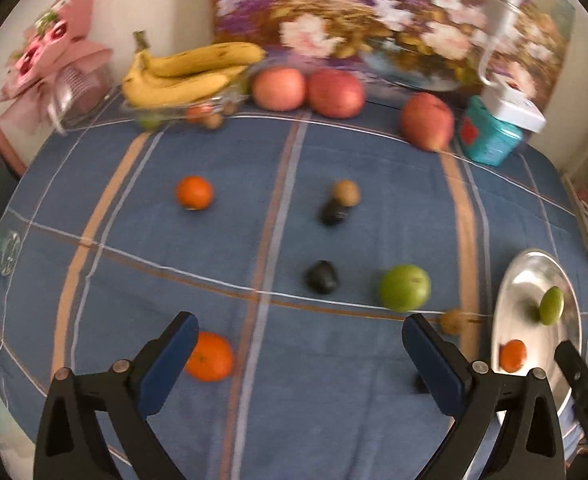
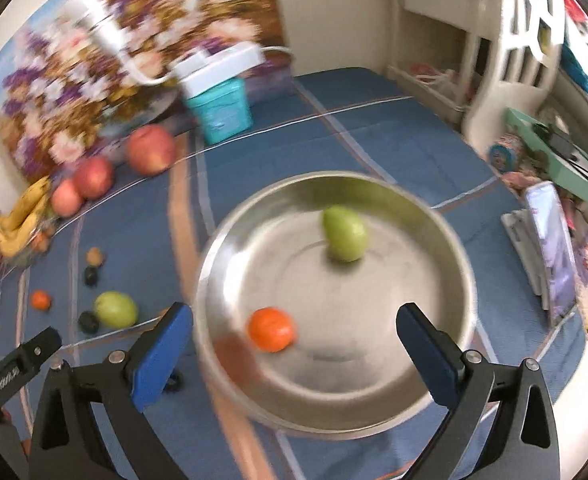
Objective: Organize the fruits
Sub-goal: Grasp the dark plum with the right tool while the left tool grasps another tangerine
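1. Left claw (image 1: 298,354): fingers spread wide, nothing between them. It hovers over the near part of the desk (image 1: 334,400), looking forward and down across the blue striped cloth.
2. Near orange (image 1: 209,356) lies on the cloth just beside the left claw's left finger; cannot tell if they touch.
3. Loose on the desk ahead of the left claw: green fruit (image 1: 405,288), two dark fruits (image 1: 321,277) (image 1: 334,211), a brown fruit (image 1: 346,193) touching the farther dark one, a far orange (image 1: 194,192), and another small brown fruit (image 1: 453,321) near the bowl.
4. Right claw (image 2: 294,344): fingers apart, empty. It is held above the near rim of the metal bowl (image 2: 414,400), angled down into it.
5. The bowl holds a small orange (image 2: 271,329) on the near side and a green pear-like fruit (image 2: 344,233) toward the far side, well apart.
6. Back edge of the desk: bananas (image 1: 190,70), three red apples (image 1: 279,89), teal container (image 1: 490,136).
7. Both views are motion-blurred.
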Action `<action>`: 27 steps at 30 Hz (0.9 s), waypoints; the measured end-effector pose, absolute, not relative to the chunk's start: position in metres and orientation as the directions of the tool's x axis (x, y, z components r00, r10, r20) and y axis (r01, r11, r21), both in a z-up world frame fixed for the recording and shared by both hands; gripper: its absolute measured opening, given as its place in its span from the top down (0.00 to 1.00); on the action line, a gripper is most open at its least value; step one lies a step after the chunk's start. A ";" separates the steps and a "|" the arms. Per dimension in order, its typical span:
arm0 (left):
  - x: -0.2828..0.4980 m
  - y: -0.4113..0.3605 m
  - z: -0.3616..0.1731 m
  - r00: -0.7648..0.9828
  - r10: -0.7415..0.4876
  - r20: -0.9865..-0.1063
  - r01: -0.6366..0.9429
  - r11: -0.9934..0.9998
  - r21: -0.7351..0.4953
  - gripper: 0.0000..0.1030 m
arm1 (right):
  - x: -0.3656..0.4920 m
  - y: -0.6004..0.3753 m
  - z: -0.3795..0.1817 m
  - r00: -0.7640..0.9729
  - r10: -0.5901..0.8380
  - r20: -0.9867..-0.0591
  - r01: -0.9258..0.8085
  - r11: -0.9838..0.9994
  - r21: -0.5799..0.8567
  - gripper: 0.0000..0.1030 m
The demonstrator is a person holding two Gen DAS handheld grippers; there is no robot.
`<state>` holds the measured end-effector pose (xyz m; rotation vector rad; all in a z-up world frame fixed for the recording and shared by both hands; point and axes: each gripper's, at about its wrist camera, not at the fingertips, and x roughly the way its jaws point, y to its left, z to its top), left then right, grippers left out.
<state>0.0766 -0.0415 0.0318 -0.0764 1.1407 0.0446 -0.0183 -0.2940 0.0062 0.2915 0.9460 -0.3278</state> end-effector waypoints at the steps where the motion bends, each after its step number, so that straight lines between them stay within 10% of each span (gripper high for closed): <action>1: 0.076 -0.035 0.033 0.417 0.003 -0.909 -0.083 0.996 -0.035 0.00 | -0.017 -0.285 0.005 0.543 -0.138 -0.828 0.376 0.922 0.093 0.01; 27: 0.072 0.064 0.026 0.398 -0.099 -0.912 -0.220 0.955 -0.200 0.00 | 0.010 -0.187 -0.017 0.474 0.138 -0.870 0.160 0.958 0.239 0.02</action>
